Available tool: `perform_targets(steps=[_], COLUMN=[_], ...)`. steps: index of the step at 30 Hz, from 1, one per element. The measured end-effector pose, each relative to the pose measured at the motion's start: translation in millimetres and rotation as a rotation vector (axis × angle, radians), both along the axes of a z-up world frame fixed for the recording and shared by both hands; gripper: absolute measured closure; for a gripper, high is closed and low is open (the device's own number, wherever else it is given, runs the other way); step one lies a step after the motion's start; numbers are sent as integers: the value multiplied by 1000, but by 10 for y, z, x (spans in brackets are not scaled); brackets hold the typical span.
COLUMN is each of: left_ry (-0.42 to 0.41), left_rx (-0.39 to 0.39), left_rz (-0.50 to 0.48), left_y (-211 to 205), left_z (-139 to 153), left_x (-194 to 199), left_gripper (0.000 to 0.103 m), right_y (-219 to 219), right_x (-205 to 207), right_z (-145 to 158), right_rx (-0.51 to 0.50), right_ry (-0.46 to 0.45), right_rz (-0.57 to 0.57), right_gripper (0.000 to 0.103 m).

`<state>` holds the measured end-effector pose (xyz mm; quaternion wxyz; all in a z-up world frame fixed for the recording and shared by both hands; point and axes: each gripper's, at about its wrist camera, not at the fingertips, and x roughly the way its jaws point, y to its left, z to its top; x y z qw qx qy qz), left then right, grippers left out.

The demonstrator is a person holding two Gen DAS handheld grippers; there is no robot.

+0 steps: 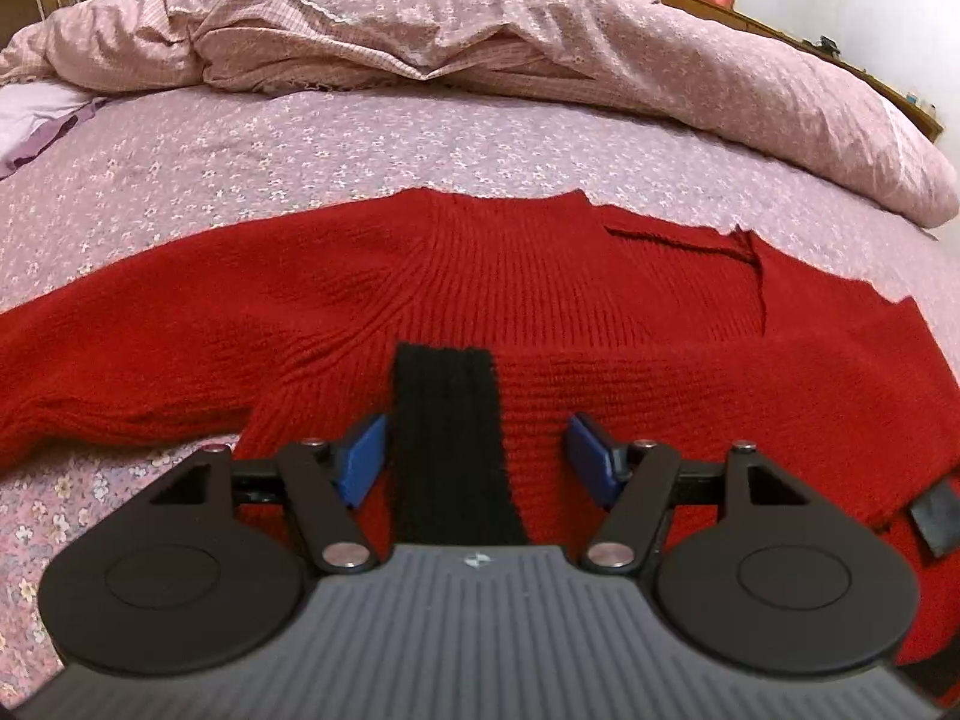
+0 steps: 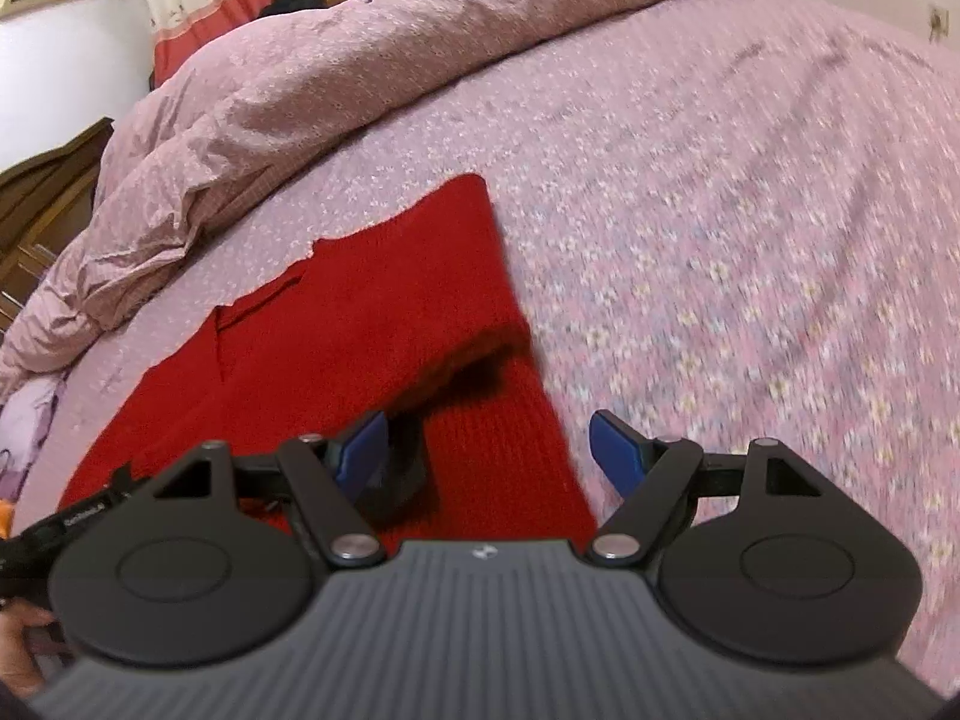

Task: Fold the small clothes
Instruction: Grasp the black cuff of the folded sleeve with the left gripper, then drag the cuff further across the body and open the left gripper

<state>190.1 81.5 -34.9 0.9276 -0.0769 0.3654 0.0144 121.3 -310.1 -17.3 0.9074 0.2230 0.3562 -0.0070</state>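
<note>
A small red knitted sweater lies flat on the bed, one sleeve stretched out to the left and the other folded across the body. A black ribbed cuff lies between the fingers of my left gripper, which is open just above the sweater's near edge. In the right wrist view the sweater shows a folded edge near the middle. My right gripper is open over the sweater's right edge, its right finger over the bedsheet. A black band lies by its left finger.
The bed has a pink flowered sheet. A bunched pink duvet lies along the far side, also in the right wrist view. A lilac cloth lies at far left. A wooden nightstand stands left of the bed.
</note>
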Motion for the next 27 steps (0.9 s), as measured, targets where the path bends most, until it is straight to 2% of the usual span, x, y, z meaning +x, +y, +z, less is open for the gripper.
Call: perform_targets(steps=[7,8,9,15,22,24,27], left_ry=[-18,-18,-20,-99,-219,-222,-169], left_rx=[46,51,52,104,155,178,192], left_rz=[-30,-27,-32,-101,-126,-108,-64], left_y=[-104,-116,-131,-286,-348,-319,-213], left_z=[55,71,98,459,950,983,871], left_x=[-14,-10,-6,58,431,550,759], left_gripper=[72,83,87,89,89,89,89], right_y=[72,75,80,16,86,129,167], right_x=[99,116,135,185,218,232,260], right_z=[-31,-37,-36,25,37,19,-12], right_rx=[-5,-7,-10,-16,-11,-21,-32], right_ry=[-4,-3,-3,-31,-42,-38,-32], right_rz=[39,43,44,33,48,60,69], right_gripper=[26,26,26,26,26,26,26])
